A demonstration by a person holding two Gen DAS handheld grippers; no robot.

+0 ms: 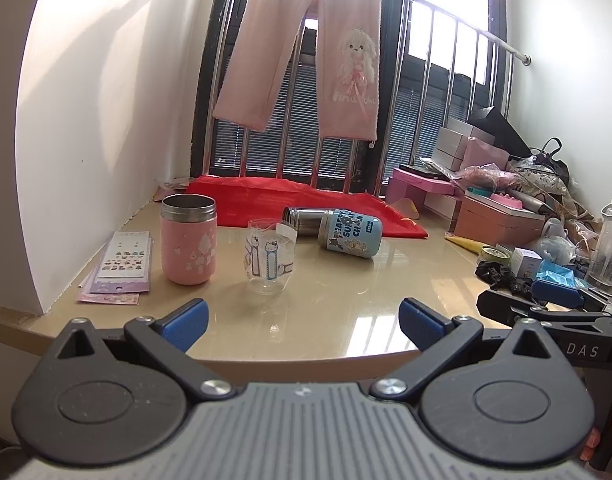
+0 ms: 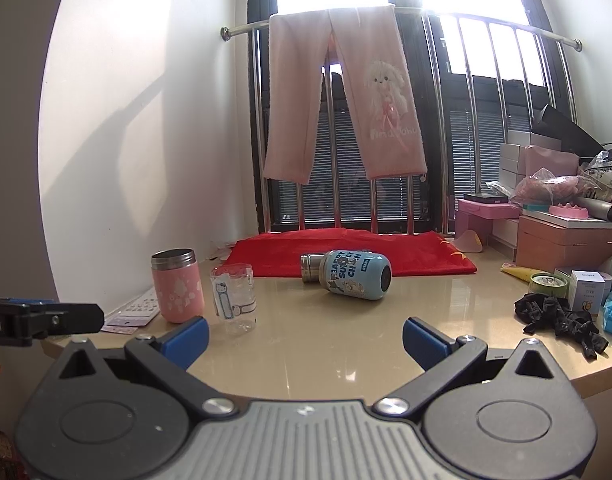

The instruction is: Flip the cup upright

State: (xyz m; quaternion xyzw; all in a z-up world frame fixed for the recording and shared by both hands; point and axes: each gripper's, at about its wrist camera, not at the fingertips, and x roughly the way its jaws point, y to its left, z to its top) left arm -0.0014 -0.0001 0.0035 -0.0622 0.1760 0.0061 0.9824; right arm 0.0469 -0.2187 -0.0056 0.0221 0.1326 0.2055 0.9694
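Your blue cup is down on its side on the beige counter, ahead of both tools w/ bare surface between; long axis runs roughly left-right, steel mouth end pointing left, flat base to the right and angled a bit toward you; its far side sits at the edge of the red cloth.

Right gripper is spread wide, holding nothing; cup lies almost dead ahead of it, so it looks like the nearer hand. Left gripper is also spread and empty; from there the cup sits ahead and slightly right, w/ the clear glass just left of the mouth end, apparently overlapping it in view, and the pink cup further left.

Room: open counter in front and right of the cup; clutter starts well right at the black scrunchie; left side is tight b/c of the glass, so tipping toward the base end looks safer.
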